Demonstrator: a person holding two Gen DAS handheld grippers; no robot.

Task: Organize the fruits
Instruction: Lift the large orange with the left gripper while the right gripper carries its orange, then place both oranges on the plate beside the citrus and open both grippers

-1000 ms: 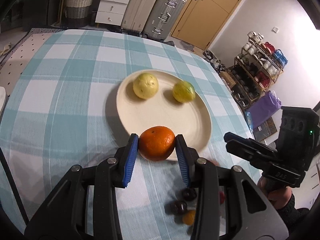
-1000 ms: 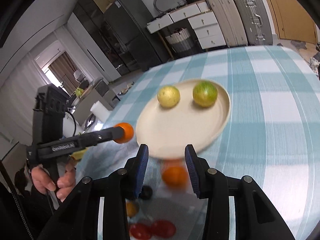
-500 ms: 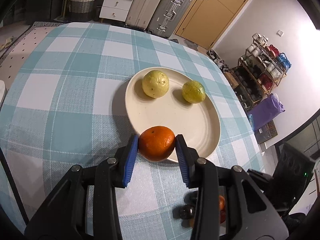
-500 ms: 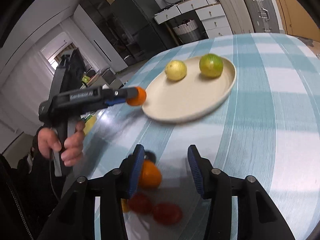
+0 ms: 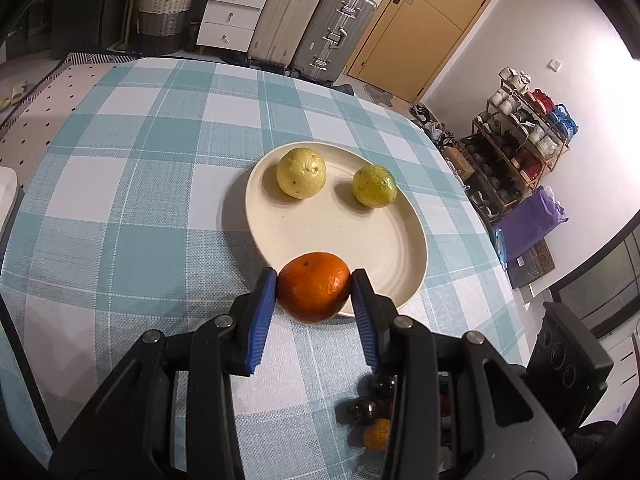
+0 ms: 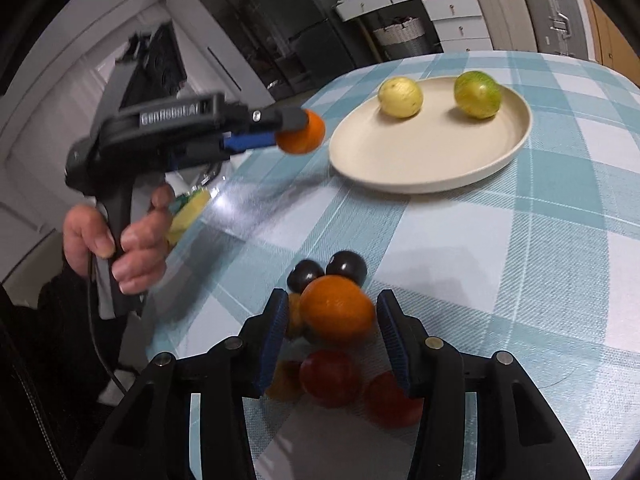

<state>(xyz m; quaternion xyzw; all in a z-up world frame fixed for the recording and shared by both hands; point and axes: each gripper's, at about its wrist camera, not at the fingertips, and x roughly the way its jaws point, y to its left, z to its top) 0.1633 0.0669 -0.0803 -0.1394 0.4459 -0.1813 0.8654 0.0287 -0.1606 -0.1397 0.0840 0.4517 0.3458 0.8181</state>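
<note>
My left gripper (image 5: pixel 314 294) is shut on an orange mandarin (image 5: pixel 313 291) and holds it above the near rim of a cream plate (image 5: pixel 360 240). The plate holds a yellow fruit (image 5: pixel 301 173) and a green-yellow lime (image 5: pixel 374 186). In the right wrist view the left gripper (image 6: pixel 298 130) hovers left of the plate (image 6: pixel 432 160). My right gripper (image 6: pixel 332 318) is open, its blue pads either side of a second orange (image 6: pixel 337 308) without gripping it. Two dark plums (image 6: pixel 328 270) lie just beyond it, and red fruits (image 6: pixel 332 378) lie below.
The checked teal tablecloth (image 5: pixel 140 184) covers a round table. A yellow-green object (image 6: pixel 188 216) lies at the table's left edge. Suitcases (image 5: pixel 316 40), drawers and a basket stand beyond the far edge; a shoe rack (image 5: pixel 520 140) stands to the right.
My right gripper has dropped back and down to the pile of small fruit and now straddles the second orange. My left gripper has kept the mandarin at the plate's near rim.
</note>
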